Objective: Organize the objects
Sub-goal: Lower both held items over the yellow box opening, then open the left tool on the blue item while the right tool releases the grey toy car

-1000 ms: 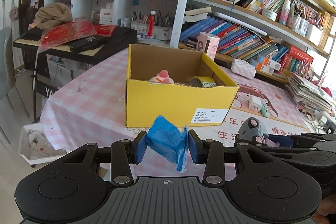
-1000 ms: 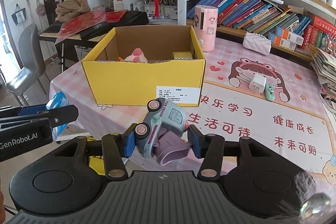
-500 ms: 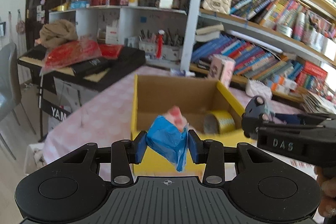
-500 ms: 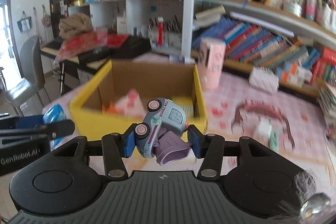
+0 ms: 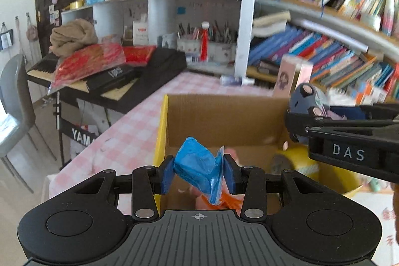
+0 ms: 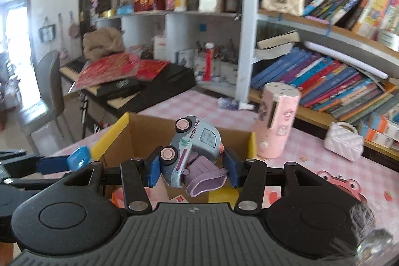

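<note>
My left gripper [image 5: 198,172] is shut on a crumpled blue packet [image 5: 197,167] and hangs over the open yellow cardboard box [image 5: 159,131]. My right gripper [image 6: 190,170] is shut on a pale blue toy truck [image 6: 193,143] with pink wheels, also above the box [image 6: 112,136]. In the left wrist view the right gripper [image 5: 299,114] with the truck [image 5: 303,97] sits over the box's right side. The blue packet [image 6: 78,156] shows at the left of the right wrist view. Inside the box lie a pink toy [image 5: 232,153] and a roll of yellow tape [image 5: 296,161].
The box stands on a table with a pink checked cloth [image 5: 124,133]. A pink cylinder holder [image 6: 276,121] stands just behind the box, a white quilted purse [image 6: 344,141] to its right. Bookshelves [image 6: 336,81] fill the back; a keyboard with red packets [image 5: 99,66] and a grey chair [image 5: 12,111] stand left.
Both grippers have moved forward from in front of the box to above its opening, each still holding its object. The box now fills the lower view.
</note>
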The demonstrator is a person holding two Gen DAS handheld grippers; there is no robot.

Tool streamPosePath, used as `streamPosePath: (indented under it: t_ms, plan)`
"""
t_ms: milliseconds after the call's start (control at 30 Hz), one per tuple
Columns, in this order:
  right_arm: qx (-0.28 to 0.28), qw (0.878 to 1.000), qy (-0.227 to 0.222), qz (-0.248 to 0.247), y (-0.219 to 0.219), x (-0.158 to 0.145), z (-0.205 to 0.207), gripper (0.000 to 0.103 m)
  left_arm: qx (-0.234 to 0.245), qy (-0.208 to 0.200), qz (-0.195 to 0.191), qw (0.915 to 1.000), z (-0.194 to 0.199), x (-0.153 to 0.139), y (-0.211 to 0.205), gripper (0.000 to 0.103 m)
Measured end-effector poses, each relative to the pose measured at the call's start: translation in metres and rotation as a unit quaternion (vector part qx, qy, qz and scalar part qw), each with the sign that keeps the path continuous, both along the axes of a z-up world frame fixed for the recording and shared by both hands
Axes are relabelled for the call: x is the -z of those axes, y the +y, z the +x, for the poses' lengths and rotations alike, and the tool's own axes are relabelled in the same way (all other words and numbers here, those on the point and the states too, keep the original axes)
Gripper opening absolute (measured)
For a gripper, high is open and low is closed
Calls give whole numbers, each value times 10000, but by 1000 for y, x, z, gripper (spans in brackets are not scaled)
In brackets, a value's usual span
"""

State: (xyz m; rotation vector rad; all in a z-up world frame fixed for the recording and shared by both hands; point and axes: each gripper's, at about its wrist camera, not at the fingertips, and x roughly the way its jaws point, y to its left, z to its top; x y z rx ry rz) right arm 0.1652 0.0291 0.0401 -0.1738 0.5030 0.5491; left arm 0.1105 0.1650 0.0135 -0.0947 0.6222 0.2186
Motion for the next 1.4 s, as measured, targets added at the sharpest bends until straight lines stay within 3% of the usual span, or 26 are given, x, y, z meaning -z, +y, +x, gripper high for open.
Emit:
streamPosePath:
  t_ms: [433,733,933,1000,1067,1267,1400]
  plan:
    - [-51,9991,392,-136,5,25,28,48,118,558,-30,9984,30,25,-6,39]
    - [-91,9983,549,-169,5,32,33,48,350,751,816,9932,41,35,-28,40]
    - [-165,9976,632,-224,6,36,32,48,385,751,519,9951,35,37,-27,44]
    - [-177,9972,678,-243,7,38,33,49,393,695,539,9954,32,34,-28,51]
    - [-217,9966,742,-273,8,40,33,48,352,555,652,9957,26,28,-31,66]
    - [-550,9934,850,-540,20,46,35,49,420,461,961,9934,12,21,-36,76]
    - [-740,9902,972,-674,30,51,38,49,324,487,962,9936,8,21,-35,83]
